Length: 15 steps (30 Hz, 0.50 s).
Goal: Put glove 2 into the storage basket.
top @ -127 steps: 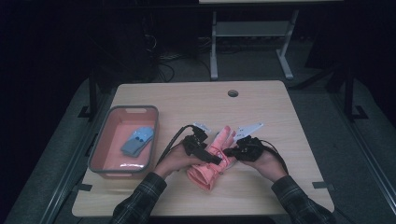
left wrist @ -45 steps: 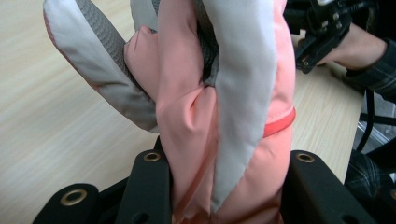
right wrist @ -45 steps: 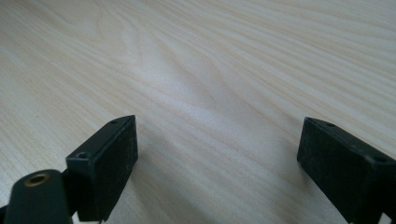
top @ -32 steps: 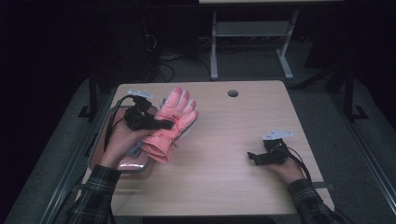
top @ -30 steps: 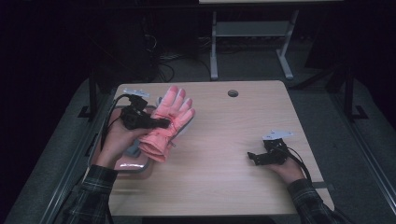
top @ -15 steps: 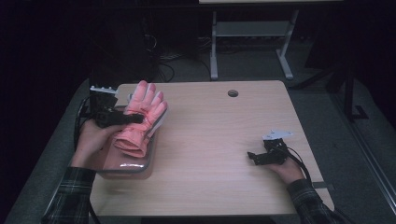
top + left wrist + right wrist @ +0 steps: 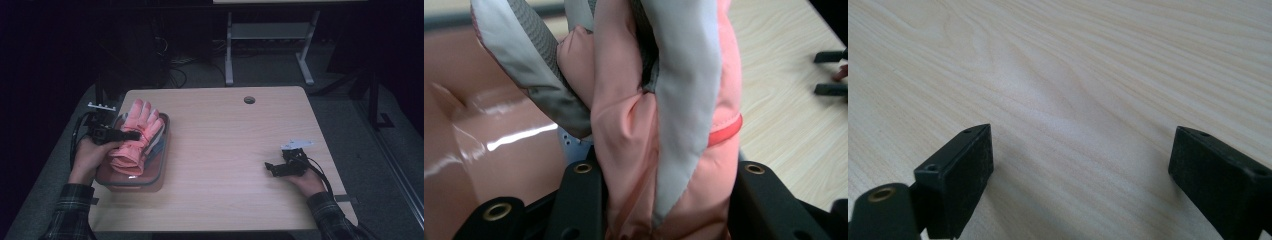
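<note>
Left hand-held gripper [image 7: 131, 135] clamped on pink glove [image 7: 136, 137] over tray [image 7: 161, 165], right hand-held gripper [image 7: 269, 168] wide open, empty

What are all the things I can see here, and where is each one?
glove: one, pink with grey palm, clamped in the left gripper, over the tray
tray: one, pink-brown plastic, at the table's left edge
cloth: something pale blue in the tray, mostly hidden under the glove
table: one, light wood, centre of the high view
hole: one, dark round, near the table's far edge
frame: one, grey metal, on the floor beyond the table
left gripper: one, black, jaws shut on the glove, above the tray
right gripper: one, black, jaws open with nothing between them, resting low at the table's right
hands: two, checked sleeves, coming in from the bottom edge
</note>
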Each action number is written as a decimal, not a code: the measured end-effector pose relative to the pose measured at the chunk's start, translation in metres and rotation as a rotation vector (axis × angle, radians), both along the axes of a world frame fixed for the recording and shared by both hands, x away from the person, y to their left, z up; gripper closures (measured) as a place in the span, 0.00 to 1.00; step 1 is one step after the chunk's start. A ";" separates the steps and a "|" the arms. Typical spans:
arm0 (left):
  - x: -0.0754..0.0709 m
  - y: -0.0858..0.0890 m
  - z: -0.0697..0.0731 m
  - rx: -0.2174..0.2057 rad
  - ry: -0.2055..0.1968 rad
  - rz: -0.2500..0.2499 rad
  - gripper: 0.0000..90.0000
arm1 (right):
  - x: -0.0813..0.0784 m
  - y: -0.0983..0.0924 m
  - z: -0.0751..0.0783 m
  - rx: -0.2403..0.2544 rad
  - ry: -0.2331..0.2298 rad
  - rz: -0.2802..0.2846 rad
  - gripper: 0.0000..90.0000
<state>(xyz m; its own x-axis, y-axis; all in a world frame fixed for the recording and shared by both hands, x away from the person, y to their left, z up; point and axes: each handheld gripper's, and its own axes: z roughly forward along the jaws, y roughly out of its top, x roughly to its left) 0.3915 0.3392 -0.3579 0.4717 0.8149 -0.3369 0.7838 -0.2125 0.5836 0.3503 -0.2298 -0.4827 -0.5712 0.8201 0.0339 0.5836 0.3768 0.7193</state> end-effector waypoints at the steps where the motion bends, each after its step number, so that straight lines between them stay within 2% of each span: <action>1: 0.002 0.000 -0.005 0.003 0.012 0.001 0.69 | 0.000 0.000 0.000 0.000 0.000 0.000 0.11; 3: 0.004 -0.001 -0.014 0.015 0.033 0.004 0.68 | 0.000 0.000 0.000 0.000 0.002 0.000 0.11; 7: 0.007 -0.001 -0.028 0.001 0.065 -0.002 0.68 | 0.000 0.000 0.000 0.000 0.001 0.000 0.11; 10: 0.007 0.000 -0.033 -0.013 0.066 0.007 0.67 | 0.000 0.000 0.000 0.000 0.000 -0.002 0.11; 13: 0.007 -0.001 -0.040 0.003 0.075 0.005 0.66 | 0.000 0.000 0.000 0.001 0.001 -0.005 0.11; 15: 0.007 0.000 -0.044 -0.007 0.080 0.005 0.64 | 0.000 0.001 0.000 0.004 0.003 -0.008 0.11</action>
<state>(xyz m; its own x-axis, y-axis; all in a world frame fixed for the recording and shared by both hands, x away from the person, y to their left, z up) 0.3981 0.3391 -0.4017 0.4395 0.8144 -0.3790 0.8288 -0.2049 0.5208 0.3504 -0.2292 -0.4826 -0.5642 0.8247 0.0387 0.5890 0.3692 0.7189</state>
